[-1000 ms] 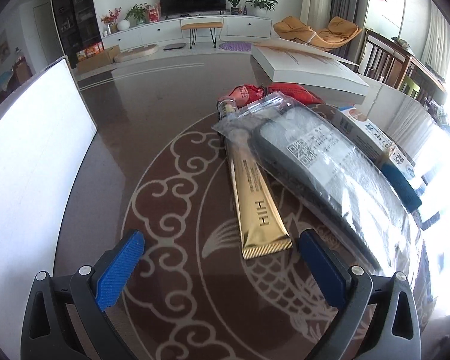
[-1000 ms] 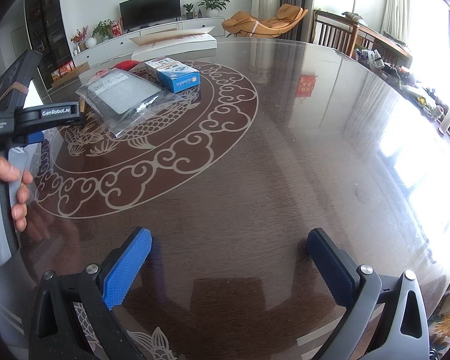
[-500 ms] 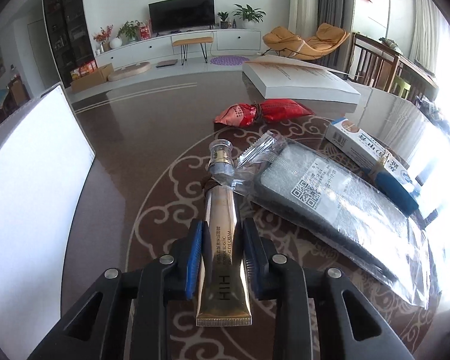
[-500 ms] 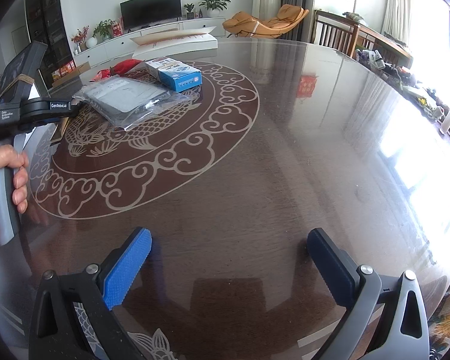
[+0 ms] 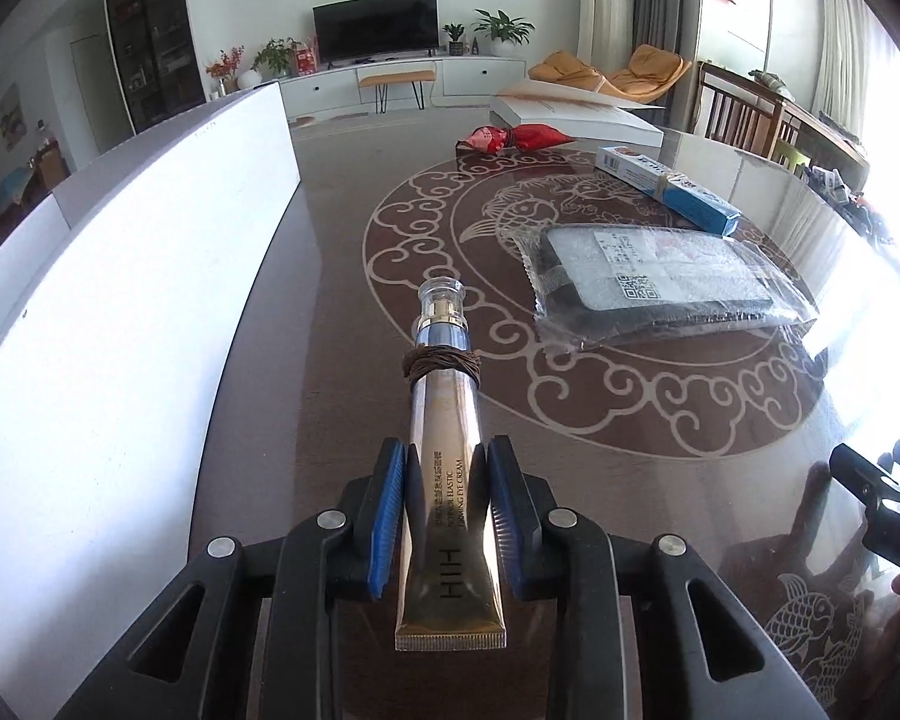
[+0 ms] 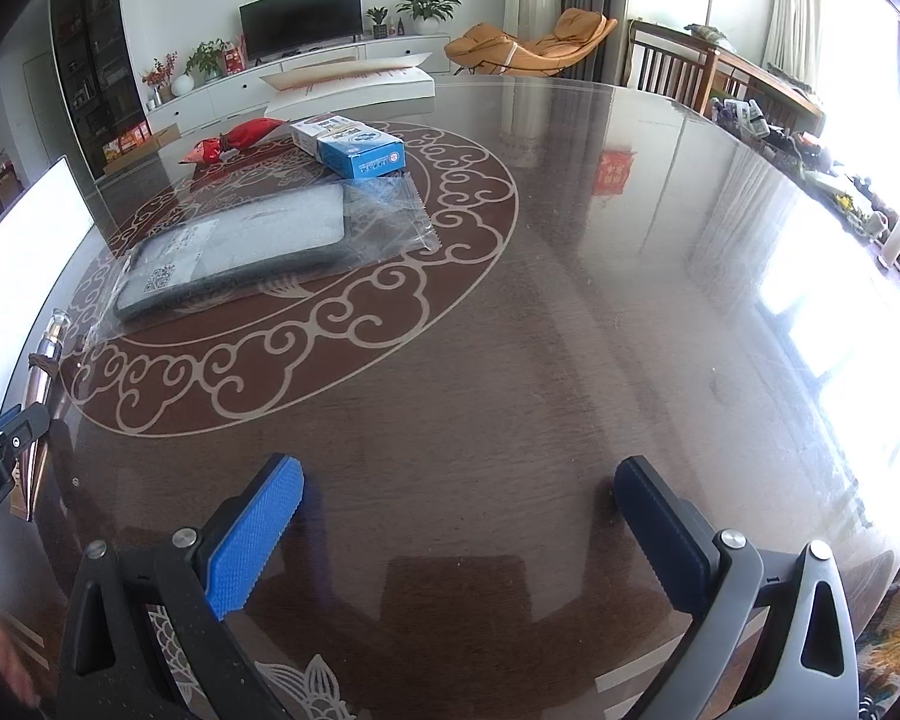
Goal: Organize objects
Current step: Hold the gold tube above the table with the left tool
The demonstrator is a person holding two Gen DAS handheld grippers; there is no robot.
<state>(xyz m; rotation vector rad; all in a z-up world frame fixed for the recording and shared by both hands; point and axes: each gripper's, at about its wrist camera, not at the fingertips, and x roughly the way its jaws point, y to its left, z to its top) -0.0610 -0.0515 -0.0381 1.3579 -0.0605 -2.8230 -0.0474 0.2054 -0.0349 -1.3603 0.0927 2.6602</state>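
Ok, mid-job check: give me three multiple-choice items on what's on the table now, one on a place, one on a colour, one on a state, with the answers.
1. Where does the blue and white carton lie relative to the bagged dark case?
A. beyond it, farther from the camera
B. under it
C. nearer the right tongs

2. What colour is the tied packet at the far side of the round pattern?
A. green
B. red
C. white

3. What is between the pads of the left tongs?
A. nothing
B. the carton
C. the gold cream tube

Answers: 1 A, in the right wrist view the carton sits behind the bag's far end. 2 B, it shows red in both views. 3 C, the pads press on the tube's lower part, cap pointing away; the jaws are opening slightly. The right tongs are wide open and empty.
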